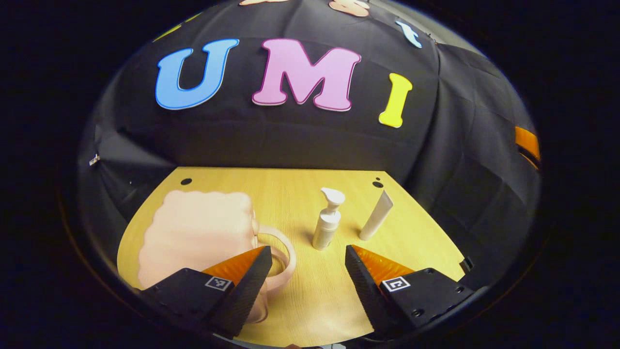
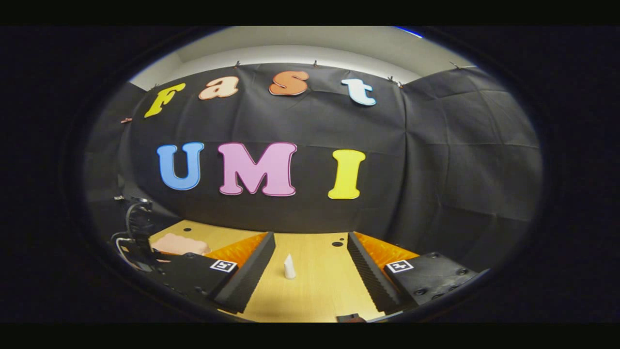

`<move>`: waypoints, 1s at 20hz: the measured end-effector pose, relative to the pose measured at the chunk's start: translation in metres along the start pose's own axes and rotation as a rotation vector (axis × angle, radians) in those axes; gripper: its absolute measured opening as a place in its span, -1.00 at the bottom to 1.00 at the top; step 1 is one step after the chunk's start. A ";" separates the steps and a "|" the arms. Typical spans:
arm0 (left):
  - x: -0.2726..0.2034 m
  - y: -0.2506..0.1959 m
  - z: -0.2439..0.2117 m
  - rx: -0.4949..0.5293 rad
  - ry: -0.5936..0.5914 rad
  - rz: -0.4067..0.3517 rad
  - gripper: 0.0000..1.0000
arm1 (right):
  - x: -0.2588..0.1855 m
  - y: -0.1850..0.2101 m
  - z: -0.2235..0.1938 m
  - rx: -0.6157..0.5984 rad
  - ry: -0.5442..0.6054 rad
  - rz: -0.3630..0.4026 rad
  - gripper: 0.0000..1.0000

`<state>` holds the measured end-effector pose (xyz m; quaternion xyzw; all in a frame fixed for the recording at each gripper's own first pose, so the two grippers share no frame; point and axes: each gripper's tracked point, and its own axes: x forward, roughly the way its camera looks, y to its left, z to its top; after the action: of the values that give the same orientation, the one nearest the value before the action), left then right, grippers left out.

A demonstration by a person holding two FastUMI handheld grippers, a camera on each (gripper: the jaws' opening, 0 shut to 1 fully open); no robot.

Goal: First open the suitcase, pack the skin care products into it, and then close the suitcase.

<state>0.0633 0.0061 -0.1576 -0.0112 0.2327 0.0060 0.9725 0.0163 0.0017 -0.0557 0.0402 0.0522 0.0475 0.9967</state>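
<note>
In the left gripper view, a pale pink suitcase (image 1: 198, 232) with a scalloped edge is seen lying closed on the left part of the wooden table (image 1: 310, 300). Its looped handle (image 1: 281, 252) is turned toward the table's middle. The left gripper (image 1: 307, 254) is held above the near edge with its fingers spread wide and nothing between them; the left finger (image 1: 242, 281) overlaps the suitcase's near corner and part of the handle, so that corner is hidden. Whether it touches the case cannot be told. A white pump bottle (image 1: 328, 219) is stood upright beyond the gap between the fingers, and a white tube (image 1: 377, 215) is stood just to its right, leaning, with its cap down. Both are set apart from the suitcase. Two dark round holes (image 1: 378, 184) are marked near the far table edge.

In the right gripper view, the right gripper (image 2: 311, 264) is held low with its fingers wide apart and empty. The white tube (image 2: 289, 266) is seen between them, farther off on the table (image 2: 315, 291). At the left, the suitcase (image 2: 179, 244) is partly hidden behind the other gripper's body (image 2: 138, 237) and its cables.
</note>
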 end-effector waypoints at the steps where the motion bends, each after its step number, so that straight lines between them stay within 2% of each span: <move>1: 0.010 0.002 -0.007 0.001 0.035 0.014 0.94 | 0.006 -0.006 -0.008 -0.004 0.012 0.005 0.90; 4: 0.041 0.020 -0.026 0.020 0.120 0.088 0.92 | 0.027 -0.022 -0.044 0.012 0.093 0.047 0.91; 7: 0.065 0.019 -0.037 0.007 0.183 0.111 0.80 | 0.054 -0.041 -0.073 0.057 0.163 0.075 0.90; 9: 0.083 0.021 -0.046 0.033 0.221 0.141 0.65 | 0.072 -0.055 -0.090 0.077 0.195 0.086 0.91; 12: 0.101 0.026 -0.044 0.102 0.247 0.173 0.31 | 0.097 -0.076 -0.113 0.104 0.250 0.091 0.92; 13: 0.107 0.028 -0.047 0.095 0.256 0.182 0.31 | 0.102 -0.080 -0.120 0.115 0.271 0.093 0.92; 14: 0.110 0.035 -0.051 0.084 0.279 0.218 0.12 | 0.107 -0.084 -0.125 0.124 0.289 0.092 0.92; 15: 0.112 0.038 -0.058 0.053 0.304 0.233 -0.14 | 0.111 -0.086 -0.127 0.127 0.299 0.094 0.94; 16: 0.113 0.038 -0.062 0.032 0.323 0.239 -0.60 | 0.115 -0.088 -0.128 0.123 0.300 0.093 0.94; 20: 0.101 0.028 -0.036 0.067 0.300 0.209 -0.72 | 0.125 -0.079 -0.122 0.106 0.289 0.092 0.94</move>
<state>0.1370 0.0342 -0.2362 0.0446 0.3753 0.0976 0.9207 0.1337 -0.0550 -0.1962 0.0878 0.1958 0.0955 0.9720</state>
